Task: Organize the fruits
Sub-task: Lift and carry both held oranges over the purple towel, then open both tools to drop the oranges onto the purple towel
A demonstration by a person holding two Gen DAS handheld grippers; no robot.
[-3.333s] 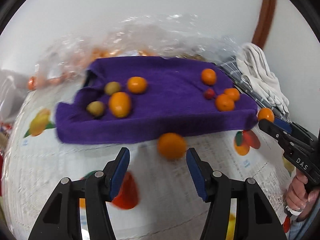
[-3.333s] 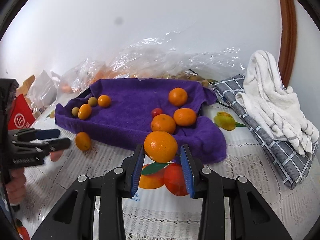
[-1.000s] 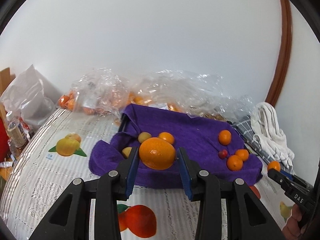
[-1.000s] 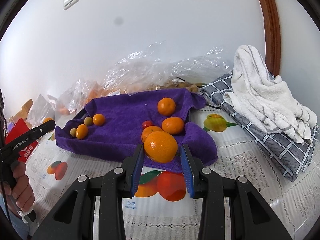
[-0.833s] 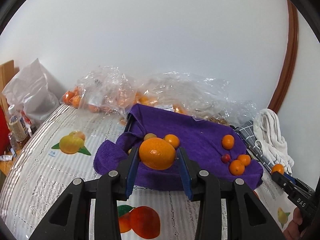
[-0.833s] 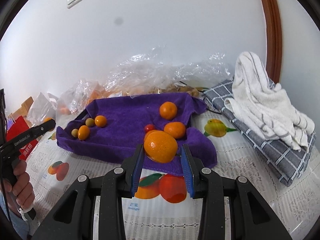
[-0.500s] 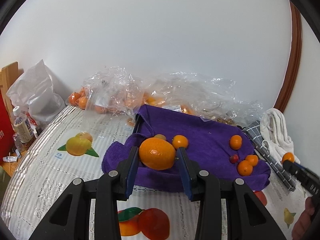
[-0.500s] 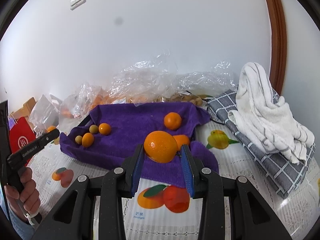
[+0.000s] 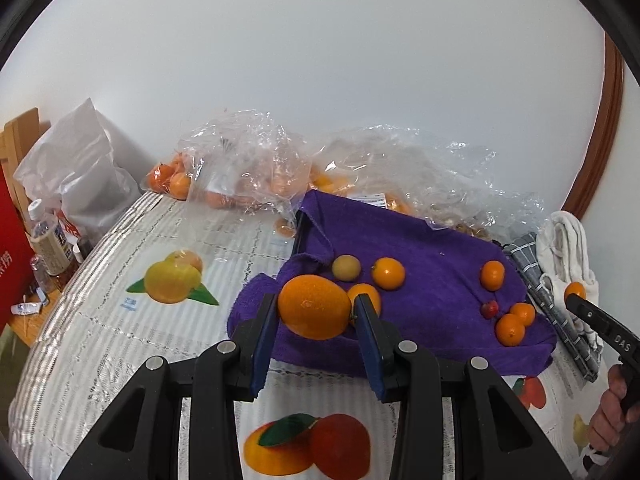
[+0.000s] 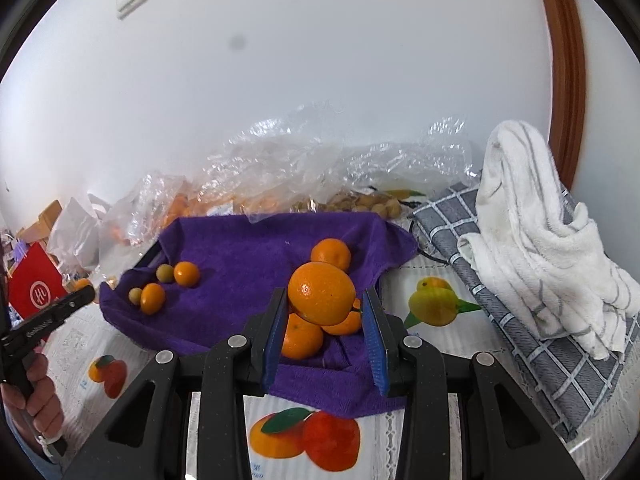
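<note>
The left hand-held gripper (image 9: 316, 322) is clamped on a large orange (image 9: 314, 306), both blue pads pressed against its sides, holding it above the near left edge of the purple towel (image 9: 436, 280). Just beyond this hand-held gripper, on the towel, lie a yellow-green fruit (image 9: 346, 267), a small orange fruit (image 9: 388, 273) and another orange fruit (image 9: 366, 296) partly hidden behind the right pad. Farther to its right on the towel lie three small oranges and a small red fruit (image 9: 489, 309). The right hand-held gripper (image 10: 324, 320) likewise grips a second large orange (image 10: 321, 299) between its pads, held above the near right part of the purple towel (image 10: 248, 256). Directly beneath and behind it rest three more oranges; whether the held fruit touches them cannot be told. To its far left on the towel lie two orange and two greenish small fruits. The towel lies on a desk (image 9: 120, 340) covered with a fruit-printed cloth. Clear plastic bags (image 10: 304, 164) of fruit lie beyond the towel, and a white striped towel (image 10: 536, 216) rests on a grey checked cloth (image 10: 560, 364) to the right of the right hand-held gripper.
</note>
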